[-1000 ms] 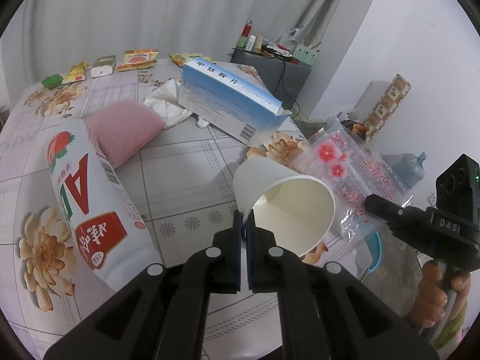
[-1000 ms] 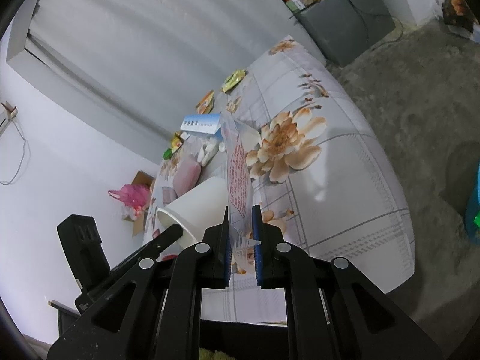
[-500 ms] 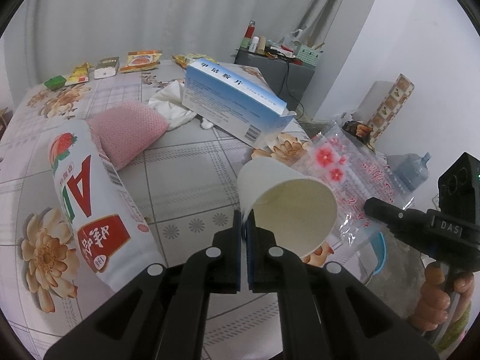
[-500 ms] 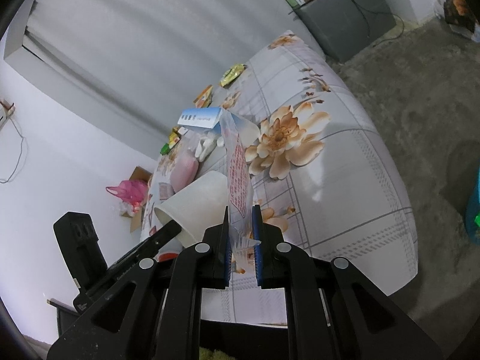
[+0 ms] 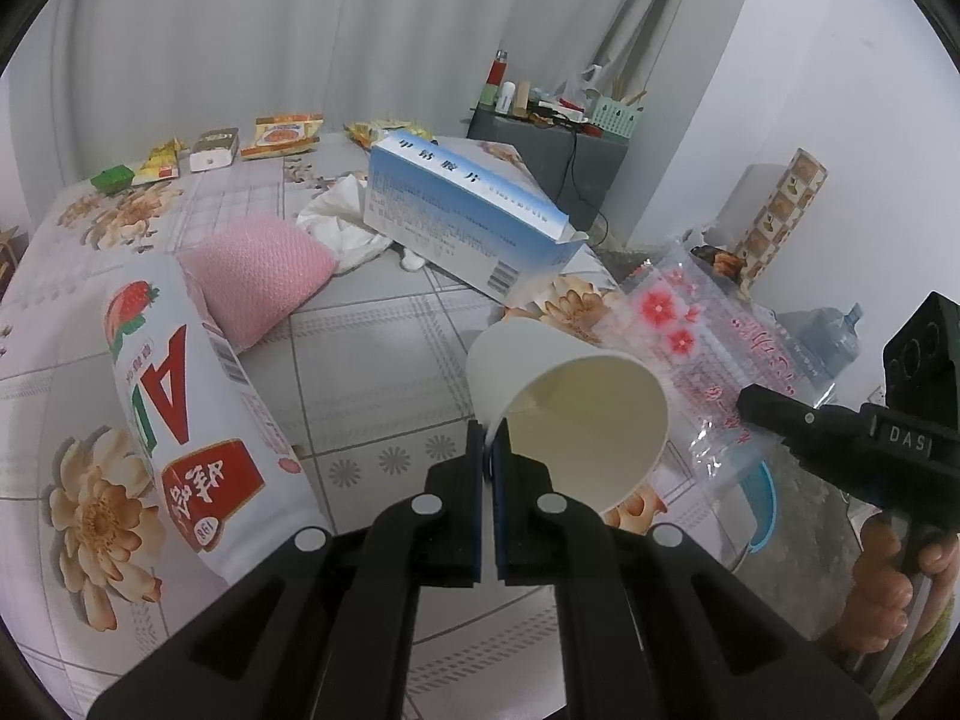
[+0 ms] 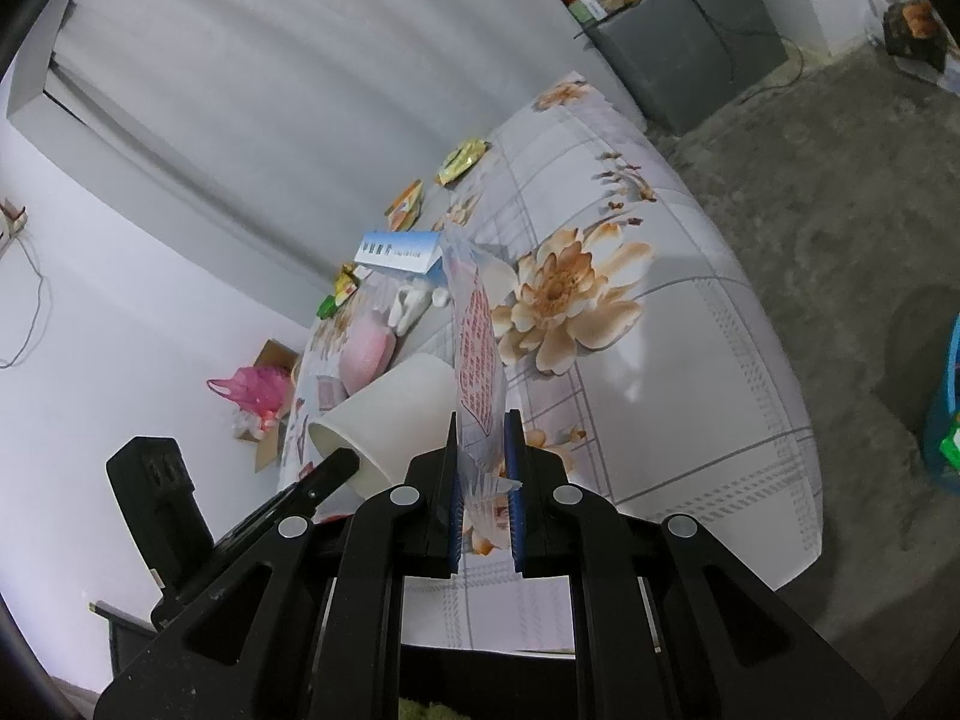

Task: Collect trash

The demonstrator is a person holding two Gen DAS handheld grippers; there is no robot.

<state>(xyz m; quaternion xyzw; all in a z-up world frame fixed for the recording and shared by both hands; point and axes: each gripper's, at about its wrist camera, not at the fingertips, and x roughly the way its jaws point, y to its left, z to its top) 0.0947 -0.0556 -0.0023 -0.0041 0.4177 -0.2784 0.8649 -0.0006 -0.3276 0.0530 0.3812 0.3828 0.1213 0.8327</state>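
My left gripper point(image 5: 493, 441) is shut on the rim of a white paper cup point(image 5: 564, 387), held tilted with its mouth toward the camera just above the table. To its right hangs a clear plastic bag point(image 5: 708, 348) printed with red flowers and text, pinched by my right gripper point(image 6: 485, 438), whose jaws are shut on the bag's crumpled edge point(image 6: 480, 360). In the right wrist view the cup point(image 6: 396, 408) sits left of the bag, and the left gripper point(image 6: 336, 462) grips its rim. The right gripper's black body point(image 5: 840, 426) shows at the right of the left wrist view.
On the flowered tablecloth point(image 5: 360, 360) lie a white drink bottle with red print point(image 5: 180, 414), a pink mesh pouch point(image 5: 258, 276), crumpled tissue point(image 5: 342, 222), a blue and white box point(image 5: 462, 216) and several snack wrappers point(image 5: 282, 135) at the far edge. A blue bin point(image 6: 942, 408) stands on the floor.
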